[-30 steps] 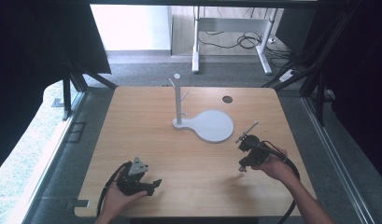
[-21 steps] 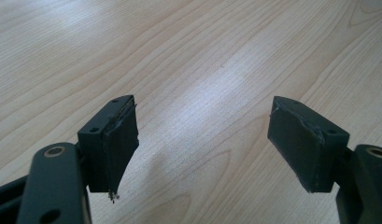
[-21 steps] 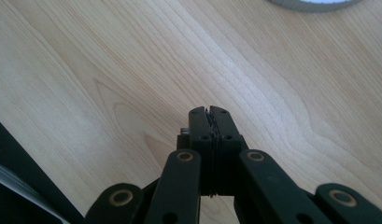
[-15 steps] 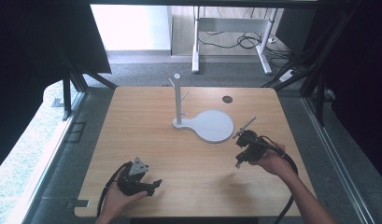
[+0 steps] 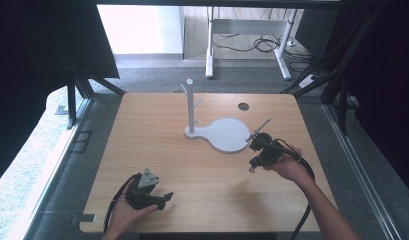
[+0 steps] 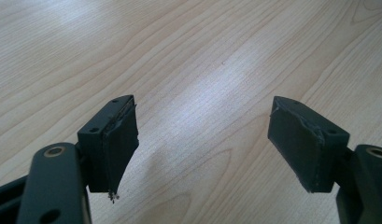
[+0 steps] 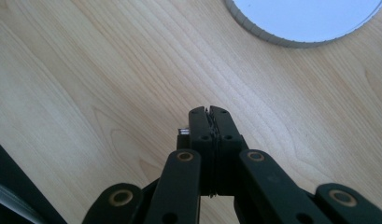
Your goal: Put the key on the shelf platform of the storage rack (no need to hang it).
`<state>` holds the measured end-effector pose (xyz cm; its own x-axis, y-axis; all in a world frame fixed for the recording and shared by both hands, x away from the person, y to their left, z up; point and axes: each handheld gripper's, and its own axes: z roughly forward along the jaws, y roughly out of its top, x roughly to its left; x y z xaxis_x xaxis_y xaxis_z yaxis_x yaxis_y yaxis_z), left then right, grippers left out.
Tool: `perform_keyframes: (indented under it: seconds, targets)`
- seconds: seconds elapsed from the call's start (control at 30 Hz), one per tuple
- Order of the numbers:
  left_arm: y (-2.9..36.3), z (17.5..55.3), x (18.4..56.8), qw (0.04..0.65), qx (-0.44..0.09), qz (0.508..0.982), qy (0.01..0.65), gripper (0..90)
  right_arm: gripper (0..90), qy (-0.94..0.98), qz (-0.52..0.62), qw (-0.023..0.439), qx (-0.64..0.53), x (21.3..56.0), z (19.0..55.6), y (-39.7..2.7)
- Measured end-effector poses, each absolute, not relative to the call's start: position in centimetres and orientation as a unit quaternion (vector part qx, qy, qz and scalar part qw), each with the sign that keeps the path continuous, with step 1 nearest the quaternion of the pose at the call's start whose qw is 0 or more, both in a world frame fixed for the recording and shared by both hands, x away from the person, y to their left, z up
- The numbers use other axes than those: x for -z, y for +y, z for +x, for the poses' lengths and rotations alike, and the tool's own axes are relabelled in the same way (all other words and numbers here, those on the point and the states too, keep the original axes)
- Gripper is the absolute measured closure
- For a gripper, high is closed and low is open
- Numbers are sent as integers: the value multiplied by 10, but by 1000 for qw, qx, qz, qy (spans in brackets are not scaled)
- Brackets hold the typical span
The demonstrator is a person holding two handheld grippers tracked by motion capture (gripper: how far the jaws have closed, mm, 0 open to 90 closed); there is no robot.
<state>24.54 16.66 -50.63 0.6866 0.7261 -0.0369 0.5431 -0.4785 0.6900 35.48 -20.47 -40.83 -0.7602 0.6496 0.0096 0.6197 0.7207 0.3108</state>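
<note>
A white stand (image 5: 190, 107) with a post and two short pegs rises at the middle of the wooden table (image 5: 157, 130). Its round flat base plate (image 5: 227, 135) spreads to the right. My right gripper (image 5: 251, 168) hangs tilted down just right of that plate, jaws shut with nothing between them. In the right gripper view its tips (image 7: 210, 112) hover over bare wood, the plate's rim (image 7: 300, 18) ahead. A thin grey rod (image 5: 261, 128) sticks up from that gripper's upper end. My left gripper (image 5: 164, 196) rests near the front edge, open and empty (image 6: 202, 140).
A small dark round hole (image 5: 243, 106) sits in the tabletop behind the plate. Cables trail from both grippers toward the front edge. Dark frame posts (image 5: 72, 100) stand beside the table's left and right sides.
My right gripper has crept up and left, closer to the white base plate, still shut. The left gripper has stayed where it was.
</note>
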Motion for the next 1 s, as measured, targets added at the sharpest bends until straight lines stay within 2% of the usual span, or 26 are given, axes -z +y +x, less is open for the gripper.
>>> perform_keyframes:
  seconds: [0.43, 1.0]
  targets:
    - [166, 246, 507, 346, -131, 851, 373, 246, 896, 926, 341, 60, -151, 402, 370, -198]
    - [166, 246, 508, 345, -131, 852, 373, 246, 896, 922, 352, 51, -151, 403, 393, -192]
